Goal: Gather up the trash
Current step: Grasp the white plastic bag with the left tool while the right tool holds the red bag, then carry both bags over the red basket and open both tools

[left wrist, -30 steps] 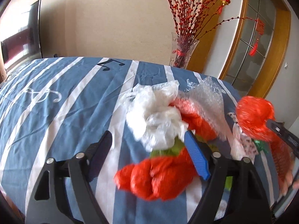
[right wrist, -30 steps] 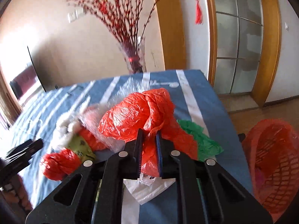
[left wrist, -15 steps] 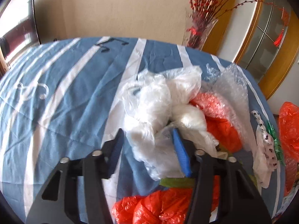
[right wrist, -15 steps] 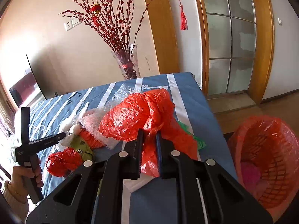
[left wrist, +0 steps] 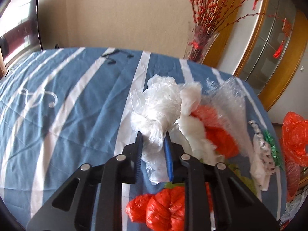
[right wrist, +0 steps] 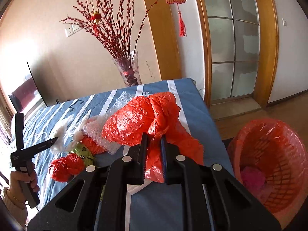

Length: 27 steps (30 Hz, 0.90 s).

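Basket (right wrist: 269,163) sits low to the right of the right tongs (right wrist: 154,144), off the counter's (right wrist: 192,104) edge — nearer this hand, which pinches the red bag (right wrist: 138,121) tight; left tongs (left wrist: 153,140) are closed on the white bag (left wrist: 159,105), raised above the pile — both held level

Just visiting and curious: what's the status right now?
Left gripper shut on clear plastic bag. Right gripper shut on red plastic bag. Red basket beside table, unobstructed.
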Motion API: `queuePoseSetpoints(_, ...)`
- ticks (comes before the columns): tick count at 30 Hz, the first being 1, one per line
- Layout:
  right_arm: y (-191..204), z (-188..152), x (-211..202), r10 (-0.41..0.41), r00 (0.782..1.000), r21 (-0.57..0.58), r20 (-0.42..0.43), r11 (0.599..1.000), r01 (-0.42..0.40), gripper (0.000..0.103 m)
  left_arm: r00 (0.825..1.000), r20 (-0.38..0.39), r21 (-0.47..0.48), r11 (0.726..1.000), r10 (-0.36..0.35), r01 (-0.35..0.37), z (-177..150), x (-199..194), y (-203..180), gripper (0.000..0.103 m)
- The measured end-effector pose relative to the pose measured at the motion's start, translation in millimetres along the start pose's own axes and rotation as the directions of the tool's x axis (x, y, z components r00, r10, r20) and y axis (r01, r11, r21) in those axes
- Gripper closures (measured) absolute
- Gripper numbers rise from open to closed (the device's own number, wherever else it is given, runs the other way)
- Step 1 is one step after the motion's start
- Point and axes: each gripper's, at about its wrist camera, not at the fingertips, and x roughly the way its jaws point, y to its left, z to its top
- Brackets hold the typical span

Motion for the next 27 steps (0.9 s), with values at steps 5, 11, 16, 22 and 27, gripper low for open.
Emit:
queuePoseSetpoints(5,-8.8,0.7,-15.7,-0.006,1.000,0.020,0.031,1.000,0.005,0.090,0.997,0.058,0.034,0.999,-0.040,0.038,7.5,-26.4,-20.2,0.081)
queuePoseSetpoints(11,-21.6,1.4,-33.6,-0.023,0.998,0.039,0.065,0.999,0.020,0.090,0.987,0.093,0.095,0.988,-0.133,0.124,8.1,-53.7,-57.7,0.081)
queuePoseSetpoints(16,-36.4,1.1,-49.4,-0.041,0.995,0.066,0.094,0.997,0.035,0.090,0.974,0.103,0.149,0.971,-0.201,0.185,4.4,-71.4,-89.3,0.081)
queuePoseSetpoints(22,-55.6,-1.5,-69.5,-0.073,0.988,0.100,0.134,0.993,0.060,0.090,0.957,0.101,0.210,0.946,-0.272,0.247,-4.7,-85.3,-127.3,0.081)
queuePoseSetpoints(27,-72.5,-4.3,-87.4,-0.102,0.981,0.126,0.165,0.989,0.082,0.090,0.941,0.083,0.251,0.920,-0.329,0.300,-13.7,-91.0,-159.2,0.081)
